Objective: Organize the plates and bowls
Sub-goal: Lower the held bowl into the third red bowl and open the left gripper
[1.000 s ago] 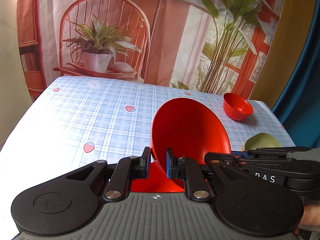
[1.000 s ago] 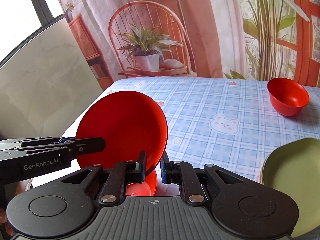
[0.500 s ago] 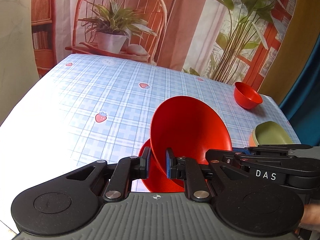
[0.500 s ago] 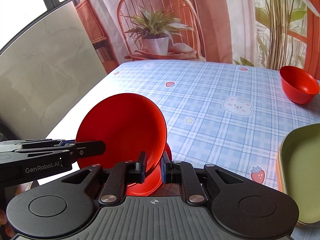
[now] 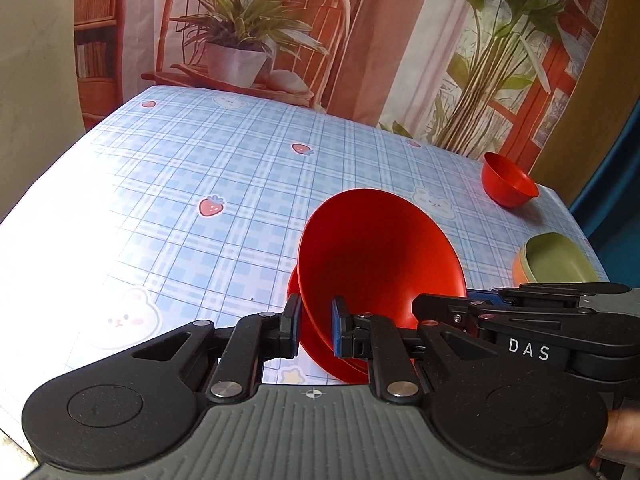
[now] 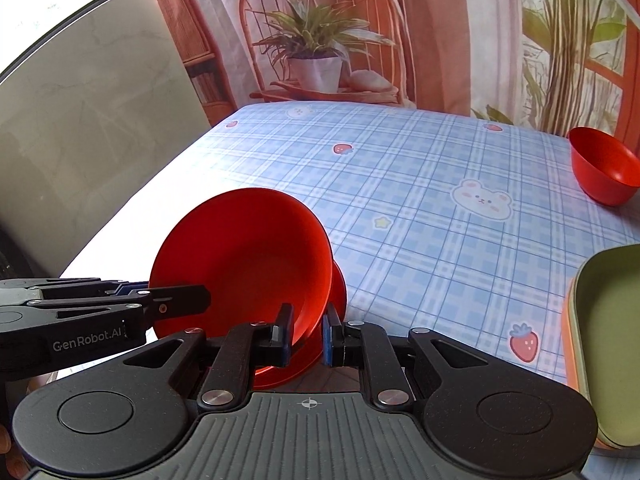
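— Two grippers on one dish, is that right?

— Yes. The left gripper is clenched on the near rim of the tilted red plate, and the right gripper is clamped on the same rim from the other side. The plate leans steeply, its hollow facing both cameras.

— Anything under it?

— A second red plate lies just behind and below, its edge peeking out; whether the two touch I cannot tell. Both sit near the front edge of the blue checked tablecloth.

— And further out?

— To the right, a green dish rests in an orange one. Beyond that, near the far right corner, a small red bowl stands upright, well apart from the plates. Behind the table hangs a printed backdrop with a chair and potted plant.
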`<state>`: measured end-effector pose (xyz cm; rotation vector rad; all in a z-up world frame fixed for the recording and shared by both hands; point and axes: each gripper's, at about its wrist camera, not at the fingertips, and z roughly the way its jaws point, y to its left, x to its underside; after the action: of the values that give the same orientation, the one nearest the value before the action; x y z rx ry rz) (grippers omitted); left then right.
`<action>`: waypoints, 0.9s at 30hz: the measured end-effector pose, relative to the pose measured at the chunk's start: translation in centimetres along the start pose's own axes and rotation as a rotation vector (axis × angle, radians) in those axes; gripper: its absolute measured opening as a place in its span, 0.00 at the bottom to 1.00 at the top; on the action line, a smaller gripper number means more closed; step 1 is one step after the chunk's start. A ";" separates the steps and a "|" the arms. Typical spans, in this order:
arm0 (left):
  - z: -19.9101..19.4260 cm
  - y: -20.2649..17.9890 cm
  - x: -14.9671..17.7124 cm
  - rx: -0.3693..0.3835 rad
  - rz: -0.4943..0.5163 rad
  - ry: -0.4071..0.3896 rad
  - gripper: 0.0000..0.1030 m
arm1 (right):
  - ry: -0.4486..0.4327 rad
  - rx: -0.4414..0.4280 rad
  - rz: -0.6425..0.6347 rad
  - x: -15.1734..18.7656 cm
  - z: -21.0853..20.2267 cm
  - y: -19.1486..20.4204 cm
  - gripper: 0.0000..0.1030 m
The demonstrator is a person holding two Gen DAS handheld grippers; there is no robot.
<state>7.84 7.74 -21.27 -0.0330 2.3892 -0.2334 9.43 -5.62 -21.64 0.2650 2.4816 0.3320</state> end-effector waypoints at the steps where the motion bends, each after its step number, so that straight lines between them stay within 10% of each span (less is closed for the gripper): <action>1: 0.0 0.0 0.0 0.000 -0.001 0.000 0.16 | 0.001 0.000 -0.003 0.0 0.0 0.0 0.14; 27: -0.1 0.0 -0.9 -0.026 -0.004 -0.017 0.28 | -0.039 0.027 -0.006 -0.6 -1.0 -0.4 0.21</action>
<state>8.44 7.88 -20.59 -0.0514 2.3752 -0.2036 9.27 -6.32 -20.64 0.2725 2.4499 0.2877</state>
